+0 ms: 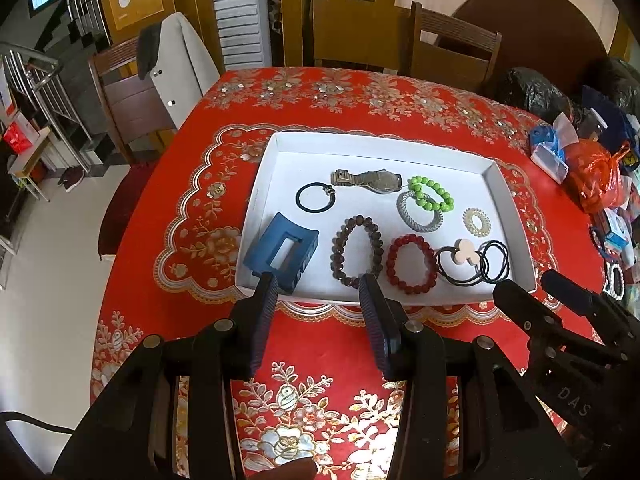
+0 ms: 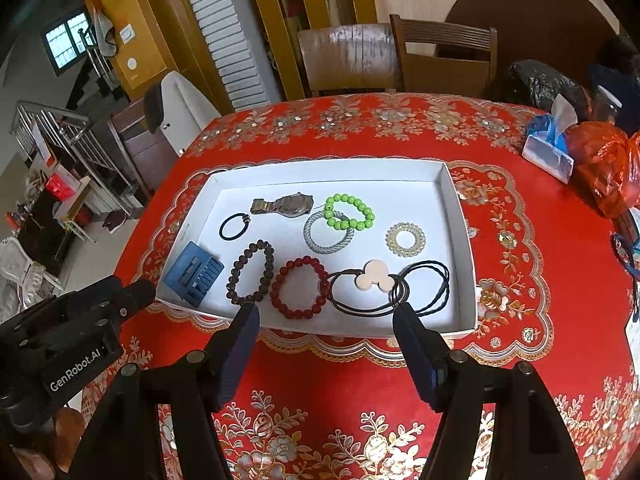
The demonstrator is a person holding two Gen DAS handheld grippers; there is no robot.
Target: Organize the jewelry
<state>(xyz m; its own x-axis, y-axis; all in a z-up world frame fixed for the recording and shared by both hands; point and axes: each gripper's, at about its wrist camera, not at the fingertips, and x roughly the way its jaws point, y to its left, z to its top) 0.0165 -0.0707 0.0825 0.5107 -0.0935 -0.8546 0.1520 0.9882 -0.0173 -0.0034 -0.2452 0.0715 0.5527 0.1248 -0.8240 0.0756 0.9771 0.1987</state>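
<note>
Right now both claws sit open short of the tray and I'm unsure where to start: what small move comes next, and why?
Probably ease the right claw forward over the red bead bracelet. It lies flat in the white cardboard tray, just ahead between the open fingers, touching nothing that I can see except perhaps the black hair tie.

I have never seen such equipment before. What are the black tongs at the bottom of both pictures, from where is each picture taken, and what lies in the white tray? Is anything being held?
The black tongs are two-finger grippers that a person holds, one in each hand. Each carries a camera looking forward along its fingers, so one picture comes from the left gripper and the other from the right gripper. Both are open and hold nothing. They hover near the front edge of a white tray on a red flowered tablecloth. In the tray lie a blue hair claw, a wristwatch, a green bead bracelet, a dark brown bead bracelet, a red bead bracelet and several hair ties.
</note>
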